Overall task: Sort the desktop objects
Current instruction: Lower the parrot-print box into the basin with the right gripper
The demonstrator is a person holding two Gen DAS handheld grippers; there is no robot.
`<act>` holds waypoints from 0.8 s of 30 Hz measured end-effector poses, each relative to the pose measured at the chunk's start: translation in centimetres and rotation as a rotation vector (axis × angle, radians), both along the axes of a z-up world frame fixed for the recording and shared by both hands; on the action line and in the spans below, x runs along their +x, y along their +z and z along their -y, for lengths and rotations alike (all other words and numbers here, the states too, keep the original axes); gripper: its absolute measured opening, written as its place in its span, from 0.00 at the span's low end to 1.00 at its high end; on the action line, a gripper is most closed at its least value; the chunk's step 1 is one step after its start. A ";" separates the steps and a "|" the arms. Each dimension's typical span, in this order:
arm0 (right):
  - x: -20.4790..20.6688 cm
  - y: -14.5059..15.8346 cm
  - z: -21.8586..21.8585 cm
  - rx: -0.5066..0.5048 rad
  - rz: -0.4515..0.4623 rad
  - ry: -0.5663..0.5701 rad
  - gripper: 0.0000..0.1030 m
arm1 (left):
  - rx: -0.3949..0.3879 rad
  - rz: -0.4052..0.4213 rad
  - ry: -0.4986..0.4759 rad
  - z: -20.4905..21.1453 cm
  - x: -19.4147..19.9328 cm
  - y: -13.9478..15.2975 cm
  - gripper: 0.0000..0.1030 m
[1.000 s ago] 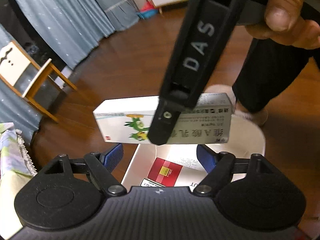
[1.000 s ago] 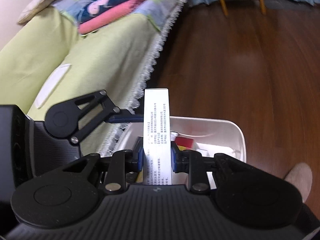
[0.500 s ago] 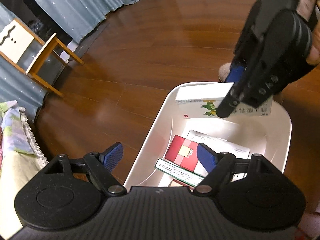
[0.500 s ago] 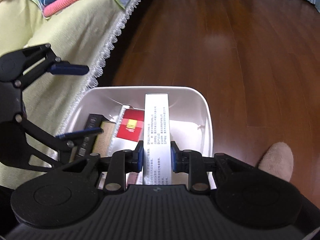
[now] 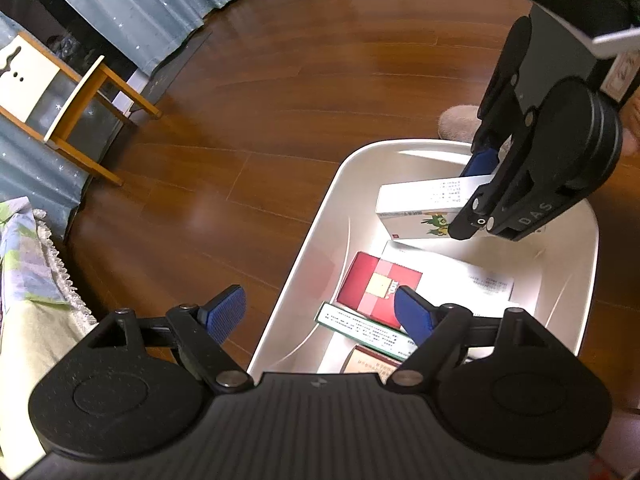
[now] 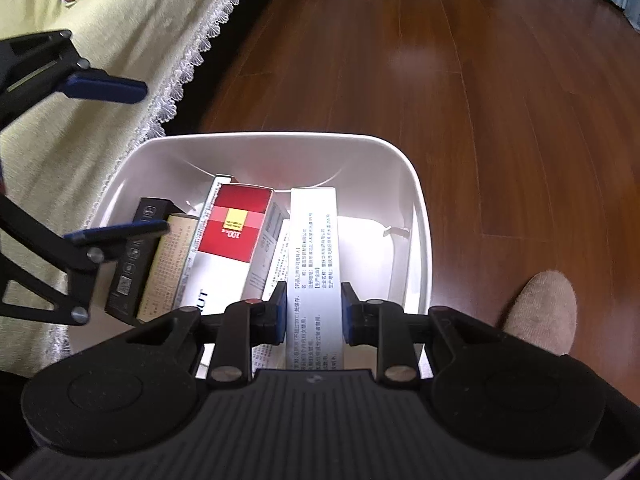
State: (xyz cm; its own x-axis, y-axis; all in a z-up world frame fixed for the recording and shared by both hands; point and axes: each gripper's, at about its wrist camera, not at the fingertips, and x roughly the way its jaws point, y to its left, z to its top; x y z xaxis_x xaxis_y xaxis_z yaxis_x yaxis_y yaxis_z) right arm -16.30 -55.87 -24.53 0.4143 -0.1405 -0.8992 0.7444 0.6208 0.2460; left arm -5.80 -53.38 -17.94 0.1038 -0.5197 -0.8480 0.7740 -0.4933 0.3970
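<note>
White carton printed with small Chinese text sits clamped between the right gripper fingers, inside the white bin. Beside it lies a red box marked "100". Left gripper fingers spread wide, holding nothing. Wood floor lies open beyond the rim.

Both grippers are matte black with ribbed housings, silver screws, blue ridged fingers and white "DAS" lettering.

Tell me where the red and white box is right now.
The red and white cardboard box lies inside the white plastic bin on the wooden floor, left of the tall white carton gripped by the right tool.
</note>
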 end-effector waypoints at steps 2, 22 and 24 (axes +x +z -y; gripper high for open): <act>0.3 -0.4 -0.1 -0.007 -0.019 -0.004 0.22 | 0.001 0.001 -0.002 -0.1 0.0 -0.1 0.81; 1.1 -2.3 0.4 0.054 -0.014 -0.112 0.22 | 0.010 0.017 0.005 -0.8 0.4 0.0 0.81; 1.2 -2.5 0.5 0.058 -0.015 -0.113 0.23 | 0.012 0.018 0.007 -0.8 0.4 -0.1 0.81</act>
State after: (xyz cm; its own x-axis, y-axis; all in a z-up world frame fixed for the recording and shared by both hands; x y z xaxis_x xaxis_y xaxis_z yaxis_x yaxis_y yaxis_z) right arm -15.14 -56.32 -27.07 0.3854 -0.1333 -0.9131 0.8127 0.5178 0.2674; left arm -5.40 -52.57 -18.05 0.1228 -0.5085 -0.8523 0.7698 -0.4932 0.4052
